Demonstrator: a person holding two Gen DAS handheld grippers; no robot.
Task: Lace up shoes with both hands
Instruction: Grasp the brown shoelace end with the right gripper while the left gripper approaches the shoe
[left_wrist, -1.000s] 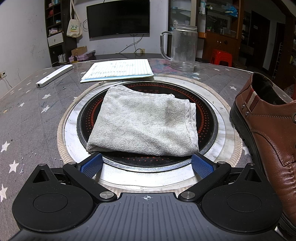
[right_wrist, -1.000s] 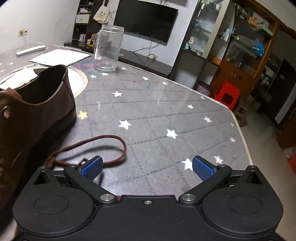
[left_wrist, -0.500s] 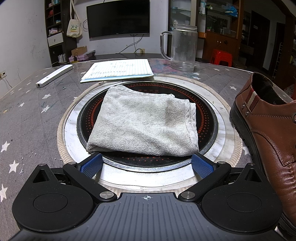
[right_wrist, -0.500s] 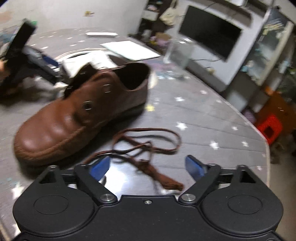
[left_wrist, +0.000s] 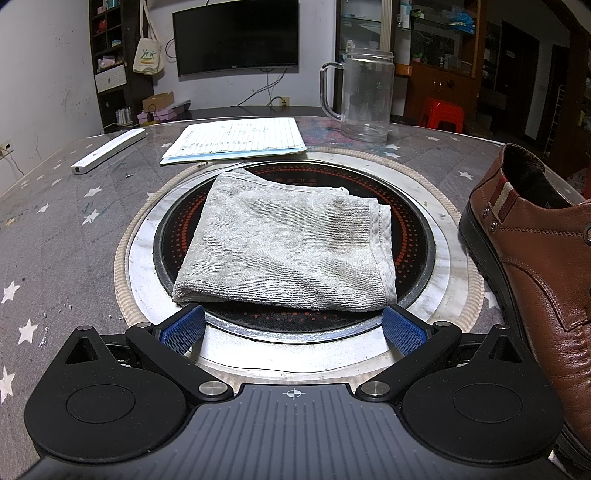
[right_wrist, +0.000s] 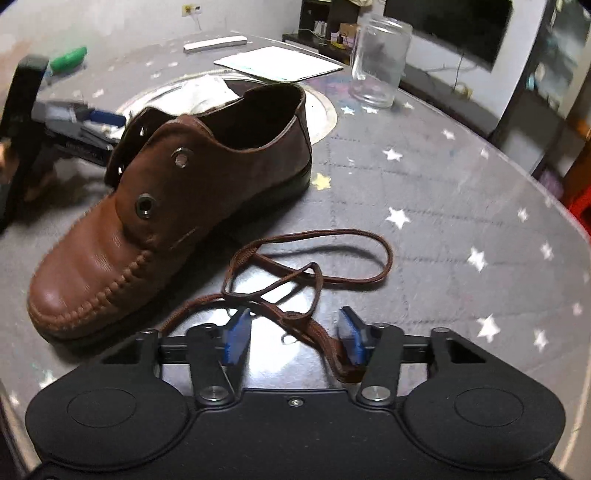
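1. the right gripper (right_wrist: 293, 334), black with blue ribbed pads, sits low over the table with its jaws part open; the gap between the pads is narrow, and the thick end of the brown woven shoelace (right_wrist: 295, 280) lies inside that gap, close against the right-hand pad. the frame is blurred there, so it looks as if nothing is pinched yet, but i cannot be sure of contact.
2. the rest of that shoelace lies loose on the grey quilted tablecloth with white stars (right_wrist: 443, 192), in a tangle of loops just beyond the right gripper and just beside the shoe.
3. the brown leather lace-up shoe with a black sole (right_wrist: 155, 225) stands upright on the table left of the shoelace, toe nearest the right camera, metal eyelets bare.
4. the left gripper (left_wrist: 293, 325) has its jaws wide open and holds nothing; its blue pads sit at the near rim of the round black cooktop with red dots (left_wrist: 410, 229), which is set into the table.
5. a folded grey terry towel (left_wrist: 288, 247) lies on that cooktop, and the heel end of the shoe stands just to its right.
6. beyond the cooktop lie a lined paper sheet (left_wrist: 236, 140) and a slim white bar (left_wrist: 109, 150).
7. a clear glass mug with a handle (left_wrist: 364, 96) stands farther back.
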